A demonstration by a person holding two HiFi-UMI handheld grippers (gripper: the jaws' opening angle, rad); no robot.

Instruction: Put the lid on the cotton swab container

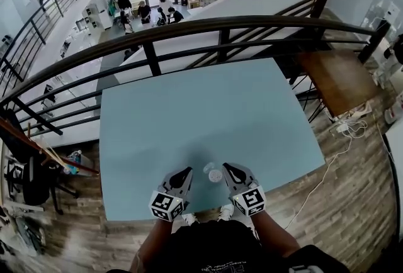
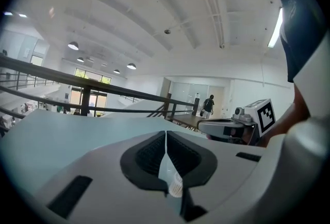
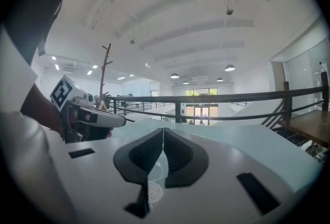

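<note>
both my grippers sit over the near edge of the worktop (image 1: 208, 108), right in front of me. left gripper (image 1: 188, 171): fingers pressed together, nothing pinched. right gripper (image 1: 227, 167): fingers pressed together too, empty.

step in hand, my guess: going for the lid, not yet grasped. to do it well i'd spread one pair of fingers first, take the lid by its rim and keep it flat. i'd steady the container with the other pair so it doesn't skid or tip when the lid presses down. the lid is clear and easy to miss.

cotton swab container (image 1: 216, 175) stands open on the worktop between the two grippers, just beside the right fingers, with swab tips showing at the top. in each gripper view it shows low through the slit behind the closed tips, so neither pair clamps it.

lid (image 1: 208, 167) lies on the worktop just beyond the container, a bit left. touching it or only close, can't tell. it is not on the container.

past the worktop's far edge is a dark railing (image 1: 189, 29), then a lower floor with people (image 1: 145, 11) well away.
</note>
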